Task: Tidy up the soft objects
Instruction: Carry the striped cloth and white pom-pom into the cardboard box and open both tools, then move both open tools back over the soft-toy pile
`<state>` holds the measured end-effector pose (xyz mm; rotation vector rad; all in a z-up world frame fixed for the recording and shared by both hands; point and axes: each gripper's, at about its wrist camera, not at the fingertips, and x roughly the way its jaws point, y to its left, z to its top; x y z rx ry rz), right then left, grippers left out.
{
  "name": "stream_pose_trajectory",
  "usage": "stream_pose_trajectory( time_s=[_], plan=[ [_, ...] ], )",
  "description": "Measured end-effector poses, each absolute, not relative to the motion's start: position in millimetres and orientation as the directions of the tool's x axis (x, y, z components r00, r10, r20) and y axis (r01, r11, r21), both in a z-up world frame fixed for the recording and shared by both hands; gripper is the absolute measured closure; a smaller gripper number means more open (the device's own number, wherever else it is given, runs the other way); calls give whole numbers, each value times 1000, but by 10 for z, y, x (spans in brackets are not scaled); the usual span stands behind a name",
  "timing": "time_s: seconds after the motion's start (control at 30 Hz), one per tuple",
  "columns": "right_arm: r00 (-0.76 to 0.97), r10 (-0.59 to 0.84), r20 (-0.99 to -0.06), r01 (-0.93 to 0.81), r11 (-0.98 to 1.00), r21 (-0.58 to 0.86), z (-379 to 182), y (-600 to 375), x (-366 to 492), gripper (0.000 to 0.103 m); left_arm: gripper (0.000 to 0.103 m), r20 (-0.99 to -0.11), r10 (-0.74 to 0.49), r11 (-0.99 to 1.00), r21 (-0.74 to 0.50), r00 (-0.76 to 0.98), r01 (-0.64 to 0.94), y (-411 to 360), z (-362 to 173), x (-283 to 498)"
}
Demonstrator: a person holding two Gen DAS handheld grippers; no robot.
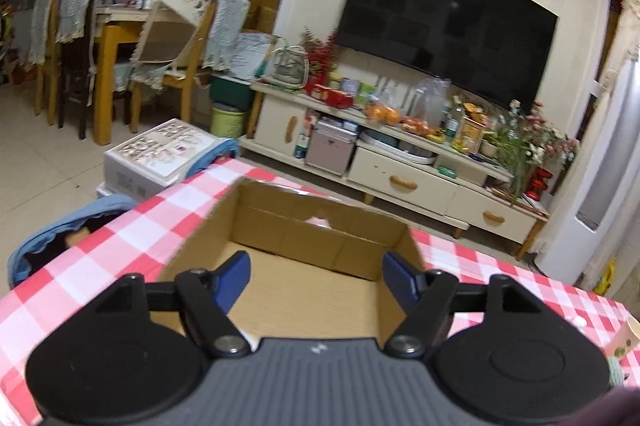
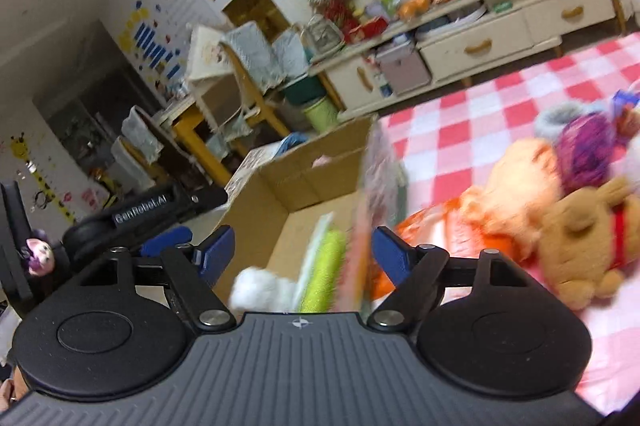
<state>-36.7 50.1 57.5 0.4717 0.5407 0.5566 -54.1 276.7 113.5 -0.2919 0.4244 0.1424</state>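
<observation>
An open cardboard box [image 1: 304,226] stands on the red-and-white checked table [image 1: 120,238]. My left gripper [image 1: 316,276] is open and empty, hovering over the box's near part. In the right wrist view my right gripper [image 2: 302,252] is open above the box [image 2: 304,178]; between its fingers lie a white fluffy item [image 2: 260,288], a lime green cloth [image 2: 324,266] and a blurred pinkish flat item [image 2: 370,210]. To the right on the table lie a brown plush bear [image 2: 588,242], a peach plush [image 2: 516,186] and a purple fuzzy item [image 2: 586,146].
A TV cabinet [image 1: 400,162] crowded with items runs along the far wall under a television [image 1: 444,22]. Chairs and a wooden table [image 1: 120,38] stand at the left. A patterned box [image 1: 160,154] and a blue bag [image 1: 52,238] sit beside the table's left edge. The left gripper's body [image 2: 140,210] shows at left.
</observation>
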Motion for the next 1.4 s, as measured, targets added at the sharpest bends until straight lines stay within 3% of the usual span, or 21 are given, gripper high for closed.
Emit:
stream_pose_trajectory(
  time_s=[0.13, 0.33, 0.47, 0.8, 1.0, 1.17, 1.4],
  plan=[
    [773, 542, -329, -316, 780, 541, 585, 206, -489, 1, 19, -394, 47, 963, -227, 918, -147, 2517, 1093, -538],
    [858, 389, -335, -216, 866, 451, 521, -138, -692, 0, 18, -381, 18, 989, -127, 924, -72, 2068, 890, -492],
    [888, 298, -351, -142, 902, 407, 464, -395, -818, 0, 18, -367, 96, 995, 2, 925, -103, 1937, 810, -469],
    [923, 67, -378, 67, 941, 331, 230, -1040, -968, 0, 18, -439, 176, 984, 58, 881, -167, 2101, 900, -531],
    [930, -37, -365, 142, 954, 264, 195, -1277, -1064, 0, 16, -319, 220, 974, 126, 922, -189, 1912, 1079, -637],
    [933, -87, -349, 165, 966, 199, 191, -1438, -1120, 0, 10, -248, 147, 988, 87, 958, -129, 1662, 1234, -719],
    [923, -124, -363, 214, 952, 220, 171, -1770, -1096, 0, 6, -297, -26, 993, 100, 954, 58, 1073, 1137, -726]
  ],
)
